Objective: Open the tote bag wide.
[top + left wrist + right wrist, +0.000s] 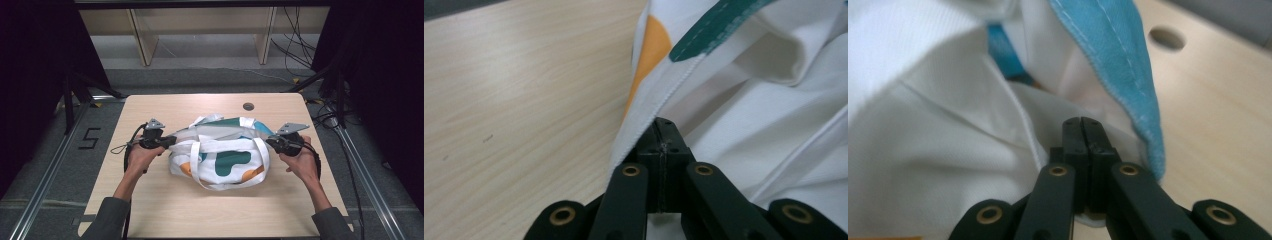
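Two tools grip one cloth bag (220, 152) from opposite ends, seen from the high view on a pale wooden worktop (150, 210). The bag lies near the middle of the worktop, white with teal and orange patches, its white straps (197, 165) looped across the front and its mouth drawn out sideways between the tools.

Left tool (169, 141): held in the person's left hand (140, 157) at the bag's left end, a grey three-cornered plate (154, 123) on top and a black cable trailing beside the forearm. In the left gripper view the left tool (664, 131) has its jaws pressed together on the bag's stitched white edge, with an orange patch (649, 60) and a teal patch (709, 30) of cloth just above; bare worktop (514, 100) lies to the side.

Right tool (270, 142): held in the person's right hand (300, 160) at the bag's right end, likewise topped by a grey plate (291, 127). In the right gripper view the right tool (1082, 125) has its jaws together, clamped on white cloth just beside a light blue hemmed edge (1128, 65). A round hole (1167, 38) in the worktop shows beyond the bag; in the high view it (248, 106) sits near the far edge, apart from the bag
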`<state>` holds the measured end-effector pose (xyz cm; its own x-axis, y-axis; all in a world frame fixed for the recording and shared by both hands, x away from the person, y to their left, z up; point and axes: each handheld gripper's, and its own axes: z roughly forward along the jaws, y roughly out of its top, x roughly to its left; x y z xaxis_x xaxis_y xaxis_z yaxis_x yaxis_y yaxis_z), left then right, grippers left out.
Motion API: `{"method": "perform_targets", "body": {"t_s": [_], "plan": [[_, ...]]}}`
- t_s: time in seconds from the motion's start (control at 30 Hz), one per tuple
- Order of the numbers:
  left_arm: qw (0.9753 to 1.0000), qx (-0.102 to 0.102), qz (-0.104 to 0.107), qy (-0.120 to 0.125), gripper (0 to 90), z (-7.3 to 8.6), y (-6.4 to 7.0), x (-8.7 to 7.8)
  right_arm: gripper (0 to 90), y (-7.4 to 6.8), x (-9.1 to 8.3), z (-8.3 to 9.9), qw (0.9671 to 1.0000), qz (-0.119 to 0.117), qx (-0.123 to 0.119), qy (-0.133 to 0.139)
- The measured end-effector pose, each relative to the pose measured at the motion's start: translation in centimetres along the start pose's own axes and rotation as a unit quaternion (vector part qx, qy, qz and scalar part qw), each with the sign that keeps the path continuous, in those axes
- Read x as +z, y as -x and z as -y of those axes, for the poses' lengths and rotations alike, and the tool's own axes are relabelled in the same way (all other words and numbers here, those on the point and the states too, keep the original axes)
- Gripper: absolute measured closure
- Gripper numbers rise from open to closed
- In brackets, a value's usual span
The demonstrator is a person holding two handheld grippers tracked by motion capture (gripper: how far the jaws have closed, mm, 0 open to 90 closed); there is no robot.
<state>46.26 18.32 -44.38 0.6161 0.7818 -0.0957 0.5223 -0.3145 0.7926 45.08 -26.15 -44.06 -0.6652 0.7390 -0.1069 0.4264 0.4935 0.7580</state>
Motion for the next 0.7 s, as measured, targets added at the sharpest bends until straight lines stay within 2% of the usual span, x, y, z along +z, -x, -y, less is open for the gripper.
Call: {"method": "perform_targets", "body": {"t_s": [0.03,0.07,0.1,0.13,0.23,0.27,0.3,0.33,0.37,0.4,0.5,0.53,0.57,0.6,0.63,0.67,0.7], "plan": [[1.0,0.007,0.004,0.004,88.3,-0.3,0.3,-0.4,90.0,-0.1,-0.7,-0.5,0.9999,-0.005,0.011,0.011],[0.9998,0.015,0.006,0.009,87.7,-0.7,0.6,-0.8,90.0,-0.2,-1.5,-1.2,0.9995,-0.006,0.011,0.028],[0.9998,0.015,0.006,0.009,87.5,-0.7,0.6,-0.8,90.0,-0.2,-1.5,-1.2,0.9995,-0.006,0.011,0.028],[0.9994,0.029,0.011,0.016,86.9,-1.3,1.5,-1.3,90.0,-0.6,-2.9,-2.5,0.9987,-0.013,0.008,0.05],[0.9983,0.049,0.019,0.025,86.2,-2.5,2.7,-1.6,90.0,-1.8,-4.2,-4.5,0.9948,-0.023,-0.014,0.098],[0.9981,0.048,0.024,0.031,86.3,-2.9,3.3,-1.4,90.0,-2.5,-4.4,-5.1,0.9944,-0.036,-0.02,0.097],[0.9981,0.048,0.024,0.031,86.4,-2.9,3.3,-1.4,90.0,-2.5,-4.4,-5.1,0.9944,-0.036,-0.02,0.097],[0.9974,0.056,0.033,0.031,86.4,-3.4,3.8,-1.2,90.0,-3.2,-4.2,-5.6,0.9938,-0.044,-0.03,0.098],[0.9966,0.067,0.04,0.027,86.3,-3.8,4.3,-0.9,90.0,-4.6,-3.5,-6.4,0.9938,-0.058,-0.046,0.083],[0.9961,0.075,0.04,0.023,86.3,-4.3,4.8,-0.5,90.0,-4.6,-3.5,-6.4,0.9938,-0.058,-0.046,0.083],[0.9944,0.094,0.048,0.002,86.3,-5.6,6.1,1.0,90.0,-5.8,-1.8,-7.5,0.9938,-0.065,-0.062,0.065],[0.9938,0.091,0.063,-0.009,86.3,-6.3,6.5,2.2,90.0,-5.8,-0.6,-8.1,0.9948,-0.066,-0.064,0.045],[0.9938,0.091,0.063,-0.009,86.4,-6.3,6.5,2.2,90.0,-5.8,-0.6,-8.1,0.9948,-0.066,-0.064,0.045],[0.9934,0.089,0.069,-0.016,86.4,-6.6,6.7,2.7,90.0,-5.6,0.5,-8.5,0.9951,-0.065,-0.072,0.018],[0.992,0.08,0.094,-0.025,86.5,-7.0,7.2,3.6,90.0,-5.6,1.1,-8.5,0.9955,-0.064,-0.069,0.005],[0.9908,0.08,0.105,-0.028,86.4,-7.2,7.5,4.1,90.0,-5.6,1.6,-8.4,0.9954,-0.061,-0.073,-0.006],[0.9907,0.082,0.101,-0.038,86.6,-7.4,7.7,4.6,90.0,-5.6,2.0,-8.3,0.9951,-0.066,-0.071,-0.021]]}}
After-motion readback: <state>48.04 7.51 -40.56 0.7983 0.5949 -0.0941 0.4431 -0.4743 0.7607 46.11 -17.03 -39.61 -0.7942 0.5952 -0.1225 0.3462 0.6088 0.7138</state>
